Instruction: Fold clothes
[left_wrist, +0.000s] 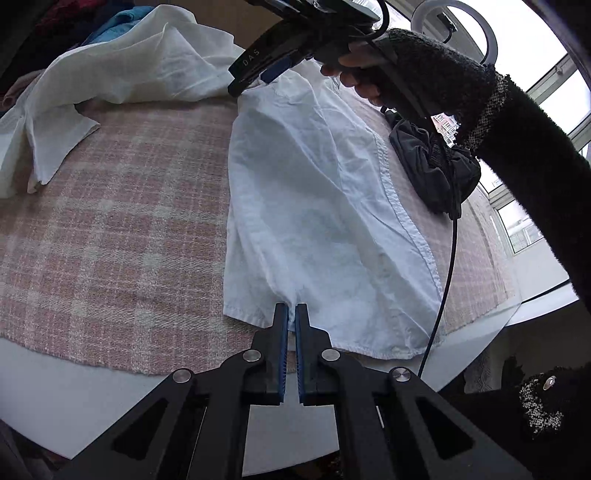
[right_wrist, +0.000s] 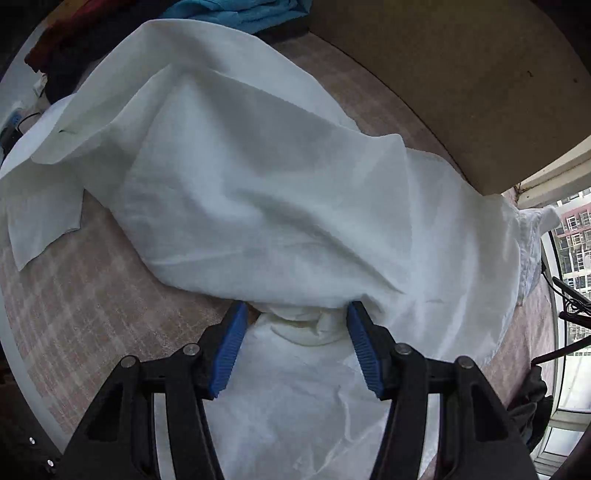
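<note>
- White shirt (left_wrist: 325, 206) spread lengthwise across a pink plaid cloth (left_wrist: 122, 229) covering the surface, its hemmed bottom edge lying near the front edge of the cloth.
- Left gripper (left_wrist: 291, 314) at that hem, jaws clenched on a small pinch of the white fabric, blue pads nearly touching.
- Right gripper (right_wrist: 295, 314) poised at the shirt's far end, jaws released and spread wide on either side of a bunched roll of fabric (right_wrist: 303, 325); seen from the left wrist camera as a black tool gripped by a hand (left_wrist: 358, 70) in a dark knit sleeve.
- Upper part of the shirt (right_wrist: 258, 177) seen from the right wrist camera heaped in loose folds, with one sleeve (right_wrist: 40, 221) trailing flat onto the plaid cloth at the left.
- Second, cream-white garment (left_wrist: 122, 74) crumpled at the back left of the surface in the left wrist view, apart from the shirt's body.
- Dark garment (left_wrist: 436, 166) bunched just beside the shirt's right edge, with a black cable (left_wrist: 443, 273) hanging down across the shirt's lower right corner.
- Blue clothing (right_wrist: 236, 14) and darker red items (right_wrist: 62, 33) piled at the far edge; brown panel (right_wrist: 461, 81) rising behind the surface.
</note>
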